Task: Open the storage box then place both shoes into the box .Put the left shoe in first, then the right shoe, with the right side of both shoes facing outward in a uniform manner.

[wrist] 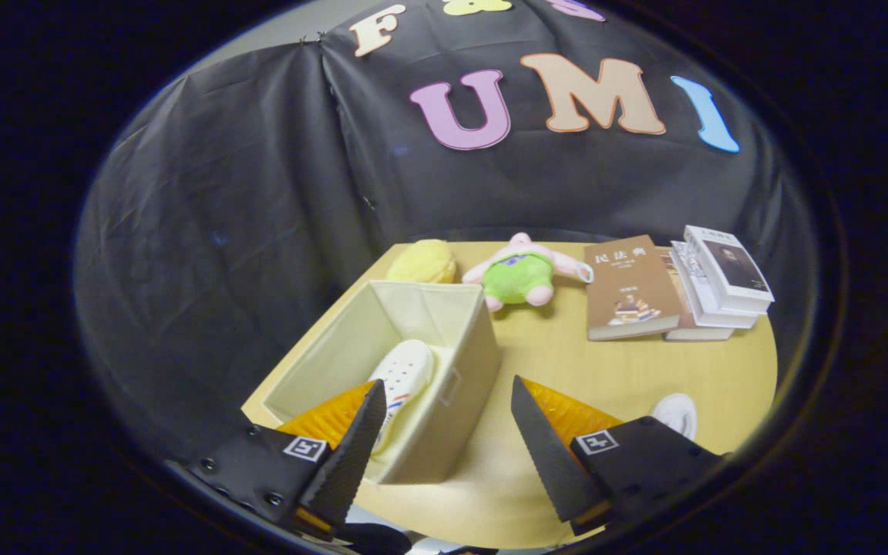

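Observation:
A beige fabric storage box (459,362) stands open on the wooden table, just ahead of my left finger. One white shoe (401,378) lies inside it, toe pointing away, partly hidden by that finger. The other white shoe (677,412) lies on the table behind my right finger, only its toe showing. My gripper (444,416) hovers open above the box's near right corner, with nothing between its fingers.
At the far side of the table (560,362) lie a yellow plush (422,262) and a pink and green plush toy (525,276). A brown book (629,289) and a stack of white books (721,277) sit at the far right. Black cloth walls close in behind and to the left.

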The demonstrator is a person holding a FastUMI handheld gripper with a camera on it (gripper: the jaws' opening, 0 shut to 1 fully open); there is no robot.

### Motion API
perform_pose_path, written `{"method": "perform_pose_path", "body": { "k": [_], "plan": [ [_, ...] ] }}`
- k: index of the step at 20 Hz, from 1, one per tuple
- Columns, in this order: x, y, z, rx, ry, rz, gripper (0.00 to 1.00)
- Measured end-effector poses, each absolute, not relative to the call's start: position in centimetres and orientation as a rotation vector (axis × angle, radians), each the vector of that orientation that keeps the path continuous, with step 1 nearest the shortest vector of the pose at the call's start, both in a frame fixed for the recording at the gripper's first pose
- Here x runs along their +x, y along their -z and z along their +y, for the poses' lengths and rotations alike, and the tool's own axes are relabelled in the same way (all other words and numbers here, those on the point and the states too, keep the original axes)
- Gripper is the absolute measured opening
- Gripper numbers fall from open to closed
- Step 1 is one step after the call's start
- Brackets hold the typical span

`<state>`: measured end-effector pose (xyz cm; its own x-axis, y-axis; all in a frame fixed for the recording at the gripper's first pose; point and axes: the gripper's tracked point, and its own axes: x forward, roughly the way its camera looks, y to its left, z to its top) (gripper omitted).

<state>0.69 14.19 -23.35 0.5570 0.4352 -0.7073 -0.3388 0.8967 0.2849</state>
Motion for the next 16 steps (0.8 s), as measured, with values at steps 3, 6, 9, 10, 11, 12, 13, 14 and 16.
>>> {"method": "perform_pose_path", "body": {
  "k": [3,6,9,10,11,12,13,14,16],
  "plan": [
    [0.9,23.8,9.5,0.089,-0.412,0.861,1.00],
    [1.0,24.3,5.4,0.069,-0.363,0.858,1.00],
    [1.2,25.1,1.1,0.030,-0.312,0.858,1.00],
    [1.2,25.4,-0.3,0.013,-0.298,0.860,1.00],
    [1.1,25.9,-1.1,0.002,-0.287,0.866,1.00],
    [1.1,26.3,-2.0,-0.001,-0.278,0.876,1.00],
    [1.1,26.8,-3.2,-0.001,-0.266,0.888,1.00],
    [1.0,27.3,-4.3,-0.003,-0.254,0.900,1.00],
    [0.9,28.5,-6.3,-0.011,-0.230,0.929,1.00]
  ]
}}
